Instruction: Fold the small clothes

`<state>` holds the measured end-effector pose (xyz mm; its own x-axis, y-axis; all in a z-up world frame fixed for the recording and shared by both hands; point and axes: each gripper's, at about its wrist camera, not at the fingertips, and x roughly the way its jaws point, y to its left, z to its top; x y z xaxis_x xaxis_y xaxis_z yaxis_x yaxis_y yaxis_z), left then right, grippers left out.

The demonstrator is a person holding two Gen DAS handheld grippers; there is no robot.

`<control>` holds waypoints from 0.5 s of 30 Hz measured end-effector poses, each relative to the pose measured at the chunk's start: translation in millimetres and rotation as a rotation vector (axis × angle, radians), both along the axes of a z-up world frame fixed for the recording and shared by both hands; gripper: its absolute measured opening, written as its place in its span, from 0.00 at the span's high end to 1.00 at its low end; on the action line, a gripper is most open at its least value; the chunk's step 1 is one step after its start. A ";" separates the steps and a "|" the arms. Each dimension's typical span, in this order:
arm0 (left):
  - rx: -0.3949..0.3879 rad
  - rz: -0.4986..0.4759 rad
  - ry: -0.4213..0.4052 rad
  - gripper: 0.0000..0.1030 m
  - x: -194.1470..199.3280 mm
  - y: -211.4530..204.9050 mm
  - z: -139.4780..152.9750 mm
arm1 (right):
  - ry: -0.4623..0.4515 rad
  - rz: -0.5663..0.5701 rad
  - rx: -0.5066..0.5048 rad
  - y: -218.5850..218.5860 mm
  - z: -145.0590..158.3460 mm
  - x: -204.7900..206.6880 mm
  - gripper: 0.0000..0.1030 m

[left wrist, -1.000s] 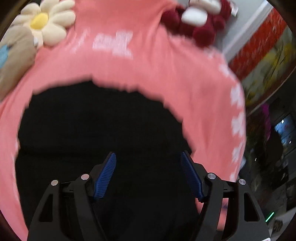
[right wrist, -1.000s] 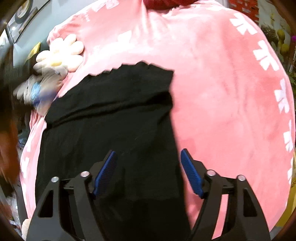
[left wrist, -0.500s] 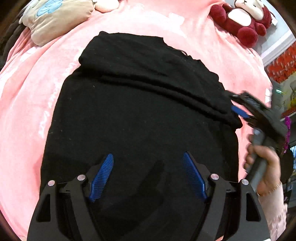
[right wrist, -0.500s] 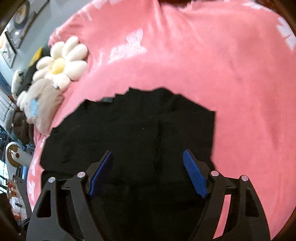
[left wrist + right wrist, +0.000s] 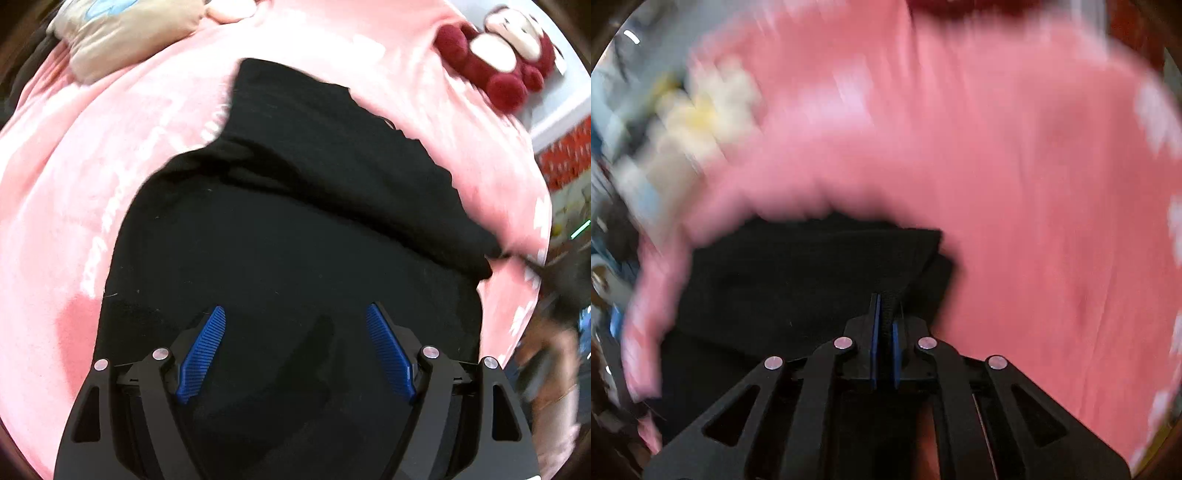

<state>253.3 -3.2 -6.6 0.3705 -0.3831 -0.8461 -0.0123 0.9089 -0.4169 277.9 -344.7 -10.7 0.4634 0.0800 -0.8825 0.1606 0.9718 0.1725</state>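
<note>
A black garment (image 5: pixel 295 229) lies spread on a pink blanket (image 5: pixel 74 192), with its far part folded over in a band. My left gripper (image 5: pixel 295 332) is open and hovers over the garment's near part, holding nothing. My right gripper (image 5: pixel 885 317) is shut on a fold at the right edge of the black garment (image 5: pixel 798 273). The right wrist view is heavily blurred. In the left wrist view the right gripper (image 5: pixel 554 273) shows as a dark blur at the garment's right corner.
A red plush monkey (image 5: pixel 498 62) and a beige plush (image 5: pixel 122 33) lie at the blanket's far edge. A white flower plush (image 5: pixel 705 110) shows blurred at the left in the right wrist view. The blanket's right edge drops off toward the room.
My right gripper has closed on the garment's right edge and is moving fast. My left gripper has stayed open over the garment, shifting slightly.
</note>
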 end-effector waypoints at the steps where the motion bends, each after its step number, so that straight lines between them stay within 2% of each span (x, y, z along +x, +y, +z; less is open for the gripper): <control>1: -0.003 0.012 -0.001 0.26 2.0 3.1 0.1 | -0.028 -0.004 0.005 1.1 0.7 -7.4 0.92; 5: 0.022 0.091 -0.039 0.26 15.4 21.1 7.6 | -0.169 0.008 -0.084 28.7 40.8 -26.3 0.89; 8: -0.042 0.133 -0.060 0.26 31.8 34.8 15.6 | -0.219 0.080 -0.104 55.6 60.8 -22.3 0.79; 9: -0.073 0.136 -0.066 0.26 37.3 37.8 17.1 | -0.228 0.123 -0.105 69.4 66.8 -17.1 0.70; 10: -0.111 0.133 -0.077 0.26 45.6 40.5 17.4 | -0.239 0.150 -0.104 79.4 70.3 -15.3 0.67; 12: -0.127 0.169 -0.085 0.27 57.4 46.9 10.6 | -0.250 0.210 -0.090 102.3 75.4 -2.2 0.67; 13: -0.129 0.193 -0.085 0.34 61.3 52.0 6.1 | -0.241 0.237 -0.066 113.3 74.1 5.7 0.67; 15: -0.073 0.293 -0.034 0.53 68.6 70.2 -9.0 | -0.225 0.286 -0.006 134.5 68.8 20.0 0.67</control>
